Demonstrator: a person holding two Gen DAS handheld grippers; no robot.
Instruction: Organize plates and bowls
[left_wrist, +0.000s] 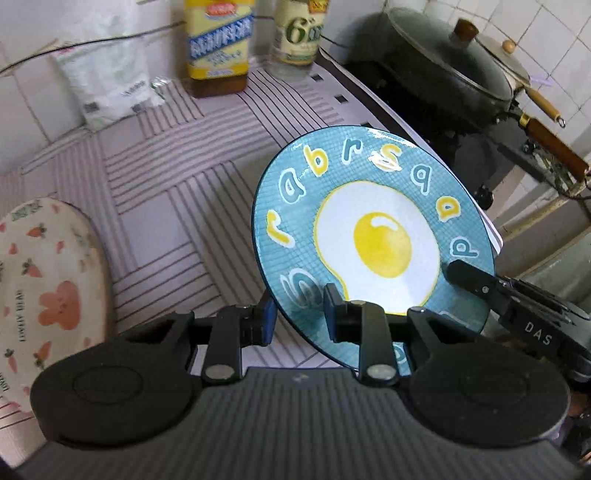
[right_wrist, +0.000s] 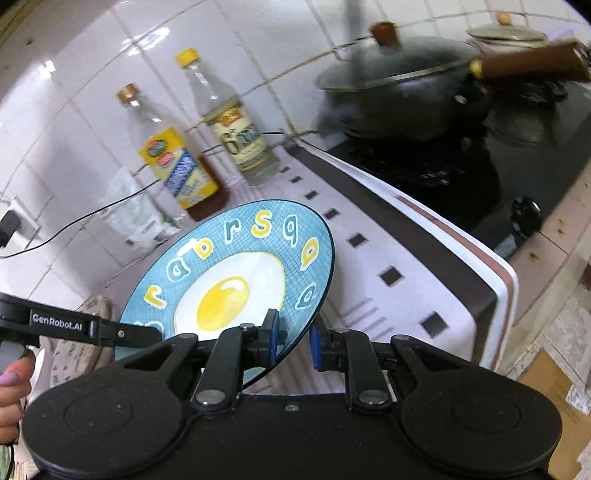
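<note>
- A round blue ceramic plate with a fried-egg picture and coloured letters round its rim (left_wrist: 373, 236) hangs above the table with the striped grey-and-white cloth (left_wrist: 166, 192), tilted, its picture side up and toward both cameras. Being round, it has no long axis.
- The left hand-held gripper (left_wrist: 299, 314) pinches the plate's near edge, one blue pad under the rim and one on the picture side.
- The right hand-held gripper (right_wrist: 293, 341) pinches the rim to the right of that, one pad on each side of the edge.
- Left of the plate, on the table, lies a white dish printed with orange carrots and a rabbit (left_wrist: 44, 288), well apart from it.
- Beyond the plate, by the tiled wall, stand a yellow-labelled bottle (left_wrist: 218, 48), a clear bottle with a green-and-white label (left_wrist: 299, 37) and a white plastic bag (left_wrist: 107, 81).
- Beyond the plate to its right, off the cloth, a dark lidded wok with a wooden handle (left_wrist: 443, 70) sits on a black stove.
- Fingers (right_wrist: 11, 387) grip the left tool's handle.
</note>
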